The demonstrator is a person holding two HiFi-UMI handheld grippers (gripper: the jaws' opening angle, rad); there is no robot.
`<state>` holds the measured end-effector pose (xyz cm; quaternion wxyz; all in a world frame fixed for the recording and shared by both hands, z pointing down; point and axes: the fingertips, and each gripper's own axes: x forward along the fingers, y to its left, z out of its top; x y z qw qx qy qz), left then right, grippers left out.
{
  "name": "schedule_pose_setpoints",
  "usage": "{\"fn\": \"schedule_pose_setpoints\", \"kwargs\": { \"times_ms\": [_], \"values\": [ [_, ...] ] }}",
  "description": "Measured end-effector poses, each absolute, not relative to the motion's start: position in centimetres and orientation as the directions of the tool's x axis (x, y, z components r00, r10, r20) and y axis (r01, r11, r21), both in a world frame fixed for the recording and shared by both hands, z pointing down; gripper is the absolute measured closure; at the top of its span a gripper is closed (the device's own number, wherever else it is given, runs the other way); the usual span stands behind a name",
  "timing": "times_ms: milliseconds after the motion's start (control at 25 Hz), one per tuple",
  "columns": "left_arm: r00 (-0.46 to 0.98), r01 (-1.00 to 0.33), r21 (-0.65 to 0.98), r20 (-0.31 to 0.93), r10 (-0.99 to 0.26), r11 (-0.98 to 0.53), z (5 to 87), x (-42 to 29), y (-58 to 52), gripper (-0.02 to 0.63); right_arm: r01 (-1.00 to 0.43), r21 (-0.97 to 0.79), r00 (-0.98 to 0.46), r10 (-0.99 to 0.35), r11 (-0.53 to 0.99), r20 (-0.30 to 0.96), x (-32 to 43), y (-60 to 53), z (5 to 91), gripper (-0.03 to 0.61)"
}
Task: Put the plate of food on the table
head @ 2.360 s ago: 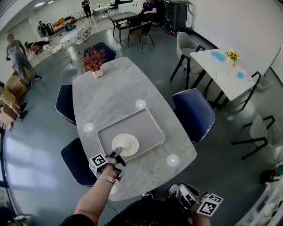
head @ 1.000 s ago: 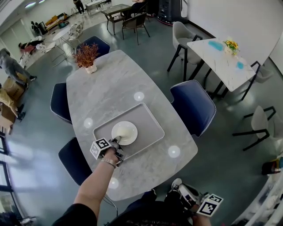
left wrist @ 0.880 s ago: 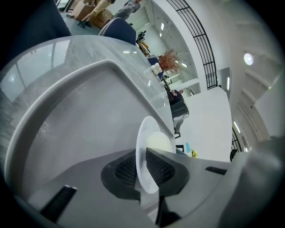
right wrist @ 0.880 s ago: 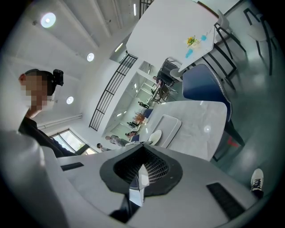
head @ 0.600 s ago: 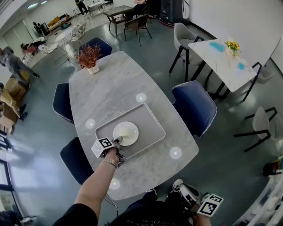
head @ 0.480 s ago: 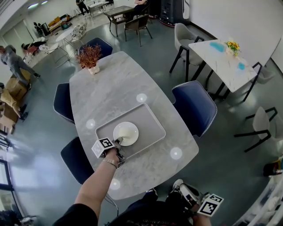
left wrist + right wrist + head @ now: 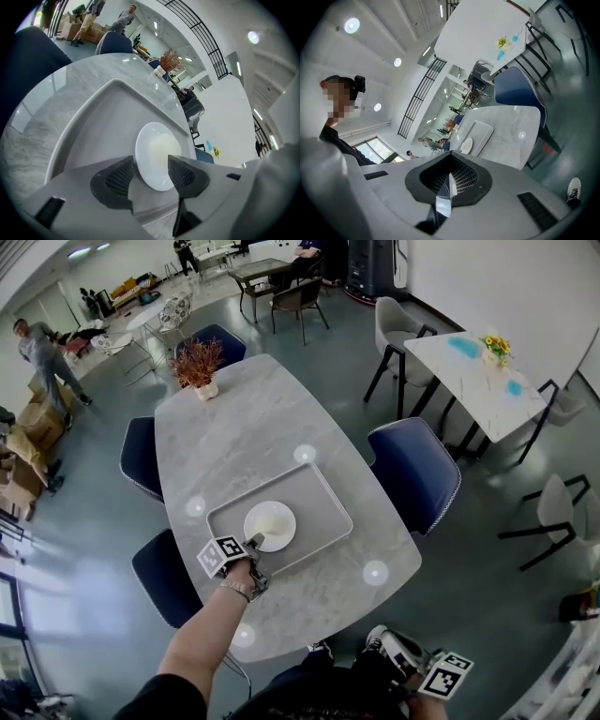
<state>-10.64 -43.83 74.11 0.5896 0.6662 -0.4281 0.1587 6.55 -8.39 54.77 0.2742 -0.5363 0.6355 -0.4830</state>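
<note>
A white plate (image 7: 270, 525) with a pale heap of food lies on a grey tray (image 7: 314, 498) on the marble table (image 7: 234, 437). My left gripper (image 7: 253, 543) is at the plate's near rim. In the left gripper view its jaws have just been opening: the pads (image 7: 117, 177) stand apart on either side of the plate (image 7: 158, 154) and do not press on it. The left gripper (image 7: 151, 176) is open. My right gripper (image 7: 386, 645) hangs low by the person's lap, off the table. Its pads meet in the right gripper view, so the right gripper (image 7: 449, 180) is shut with nothing in it.
A potted dry plant (image 7: 199, 367) stands at the table's far end. Blue chairs (image 7: 412, 474) (image 7: 167, 577) (image 7: 141, 457) ring the table. A second white table (image 7: 478, 381) with flowers is at the right. People stand far back at the left.
Since the earliest frame the plate has been set further onto the tray. The left gripper stays at its near rim. The right gripper has not moved.
</note>
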Motion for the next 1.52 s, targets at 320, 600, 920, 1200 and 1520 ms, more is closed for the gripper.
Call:
{"fn": "schedule_pose_setpoints", "kwargs": {
  "times_ms": [320, 600, 920, 1200, 1520],
  "values": [
    [0.642, -0.704, 0.707, 0.595, -0.483, -0.064, 69.9, -12.5, -43.1, 0.490, -0.423, -0.906, -0.341, -0.929, 0.015, 0.143, 6.9, -9.3, 54.1, 0.568],
    [0.798, -0.494, 0.828, 0.312, -0.515, -0.265, 61.3, -12.2, -36.4, 0.606, -0.416, -0.892, -0.527, -0.846, 0.175, 0.080, 7.8, -10.1, 52.8, 0.568],
    [0.917, -0.358, 0.725, 0.153, -0.369, -0.589, 53.4, -6.5, -19.0, 0.606, -0.361, -0.860, -0.743, -0.669, 0.361, 0.031, 9.2, -6.7, 50.7, 0.568],
    [0.927, -0.345, 0.732, 0.169, -0.334, -0.588, 53.0, -1.8, -4.9, 0.606, -0.251, -0.869, -0.875, -0.483, 0.426, 0.016, 8.0, -1.8, 51.9, 0.568],
    [0.941, -0.306, 0.778, 0.160, -0.298, -0.549, 52.8, -0.8, 5.1, 0.606, -0.192, -0.879, -0.928, -0.372, 0.437, 0.018, 5.2, 2.3, 52.5, 0.568]
  ]
}}
